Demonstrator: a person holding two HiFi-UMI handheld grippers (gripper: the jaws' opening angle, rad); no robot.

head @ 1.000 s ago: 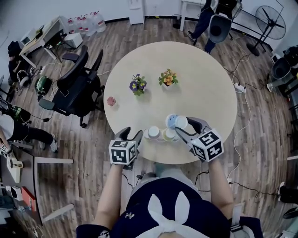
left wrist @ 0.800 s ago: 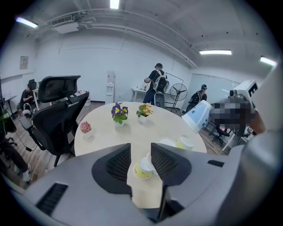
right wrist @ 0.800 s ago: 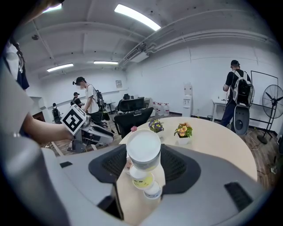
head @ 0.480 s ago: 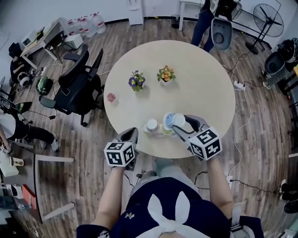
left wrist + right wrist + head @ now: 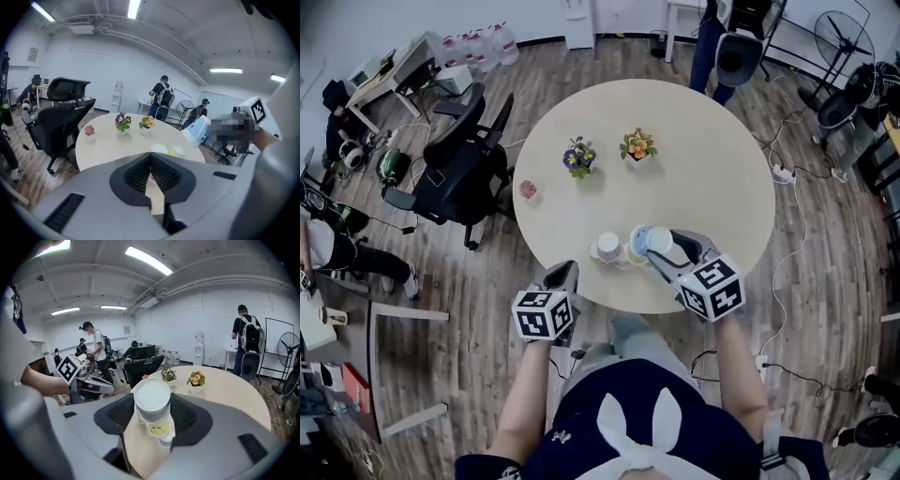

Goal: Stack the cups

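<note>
— Step in hand?
— Nesting the blue cup [image 5: 649, 240], clamped tilted in the right gripper [image 5: 664, 251], just by the yellow cup [image 5: 630, 255] on the desk [image 5: 712, 169].
— Method?
— Level, centre over the rim, lower straight, then release. Leave the left gripper [image 5: 150, 161] clenched, empty, clear.

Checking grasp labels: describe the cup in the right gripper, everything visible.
The cup is pale blue, tapered and plastic-looking, with a white round end facing that gripper's camera. The right gripper holds it between its jaws, tilted, above the table, close by a yellow cup; whether they touch is unclear.
</note>
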